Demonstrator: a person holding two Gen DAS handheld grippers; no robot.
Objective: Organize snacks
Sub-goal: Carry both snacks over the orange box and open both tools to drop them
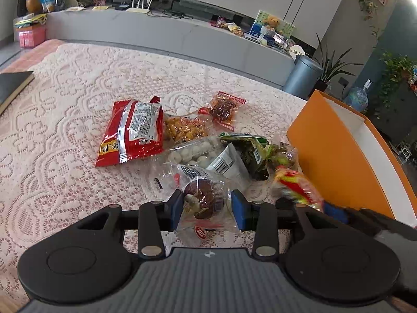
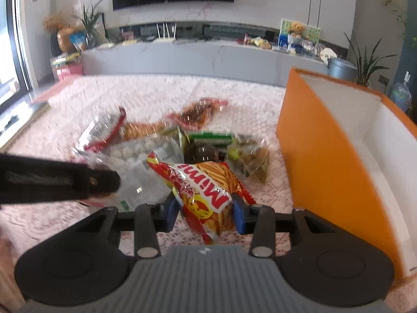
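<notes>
A pile of snack packets lies on the lace tablecloth [image 1: 65, 130]. My left gripper [image 1: 207, 206] is shut on a clear packet of brown snack [image 1: 204, 195] at the pile's near edge. My right gripper [image 2: 206, 212] is shut on a red and yellow Mimi packet [image 2: 206, 190], which also shows blurred in the left wrist view [image 1: 295, 187]. An open orange box [image 1: 336, 156] with a white inside stands at the right, close beside the right gripper; it also shows in the right wrist view [image 2: 325, 161]. The left gripper shows as a black bar in the right wrist view [image 2: 60, 180].
Other packets in the pile: a large red bag [image 1: 133, 133], white balls in clear wrap [image 1: 192, 152], a dark green packet [image 1: 250, 151], a small red packet [image 1: 225, 107]. A dark book [image 1: 13, 86] lies at the table's far left. A grey TV cabinet [image 1: 169, 31] stands behind.
</notes>
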